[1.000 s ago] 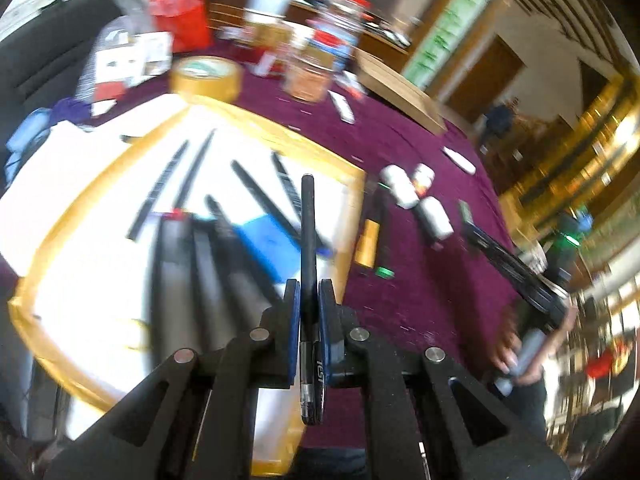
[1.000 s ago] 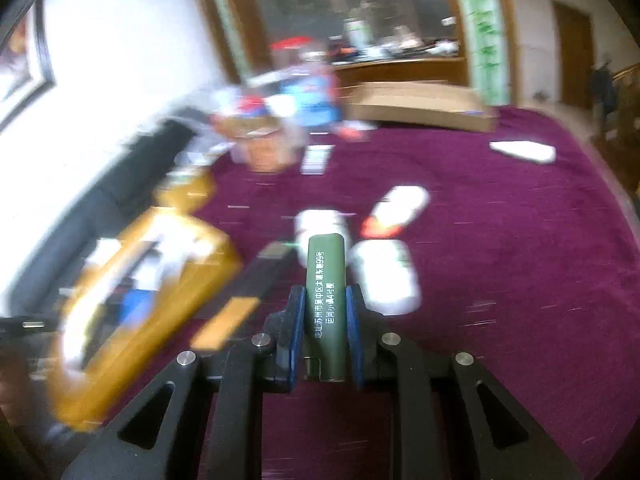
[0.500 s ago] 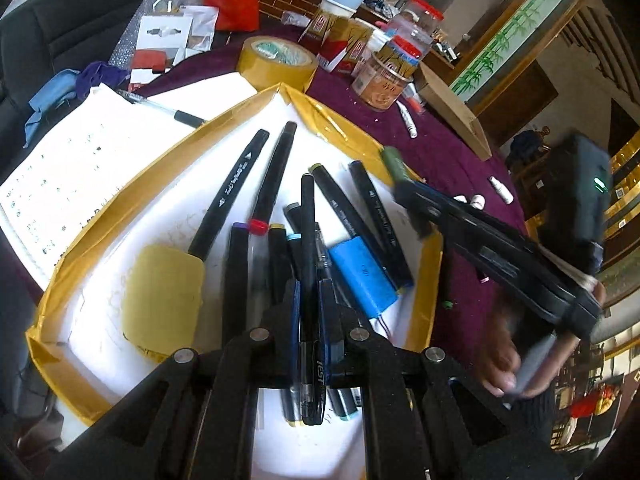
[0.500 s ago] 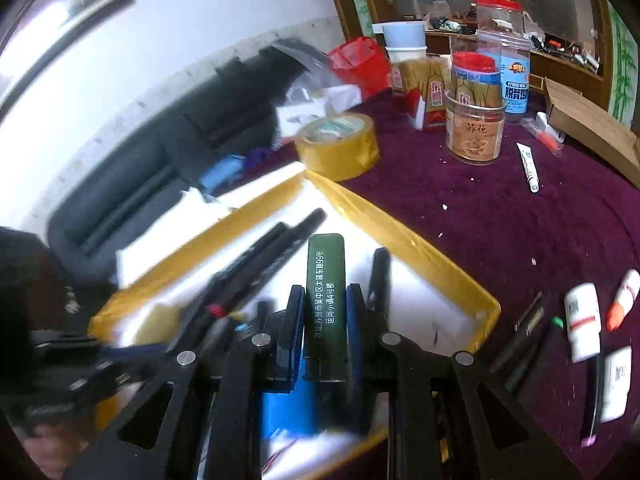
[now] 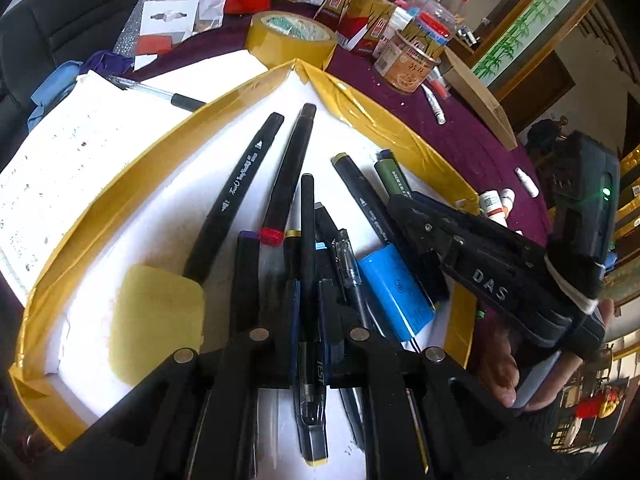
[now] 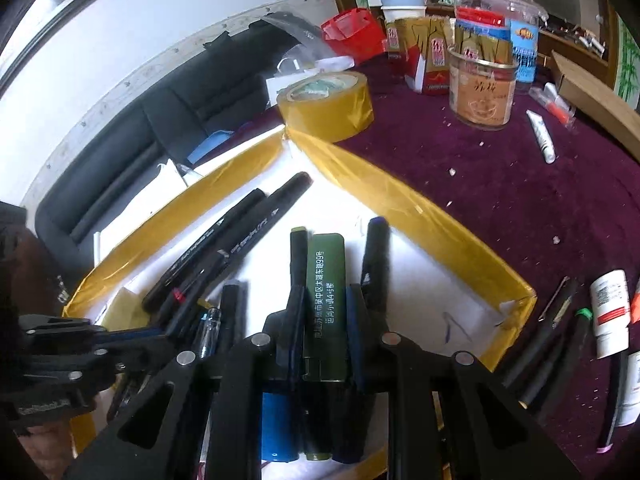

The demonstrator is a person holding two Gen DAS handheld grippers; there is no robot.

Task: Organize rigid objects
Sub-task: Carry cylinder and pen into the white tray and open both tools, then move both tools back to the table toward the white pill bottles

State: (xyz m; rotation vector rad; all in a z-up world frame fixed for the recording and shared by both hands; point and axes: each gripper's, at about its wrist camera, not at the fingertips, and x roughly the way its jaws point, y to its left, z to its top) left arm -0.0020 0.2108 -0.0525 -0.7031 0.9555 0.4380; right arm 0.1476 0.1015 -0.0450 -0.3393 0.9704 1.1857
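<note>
Markers [image 5: 236,196] fill the yellow-rimmed tray [image 5: 132,152]; the right view alone shows loose bottles [image 6: 608,308], the left gripper [image 5: 308,300] clamping a black pen [image 5: 307,240], the right gripper [image 6: 324,304] a green lighter [image 6: 324,280].

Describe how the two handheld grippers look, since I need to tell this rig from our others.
Both are matte black with angular, truss-like finger arms with triangular cut-outs, silver pivot pins and dark blue pads. The left gripper looks the same as the right gripper in its own view. Seen from the left wrist, the right gripper's body bears white "DAS" lettering, a white band and a green light.
</note>
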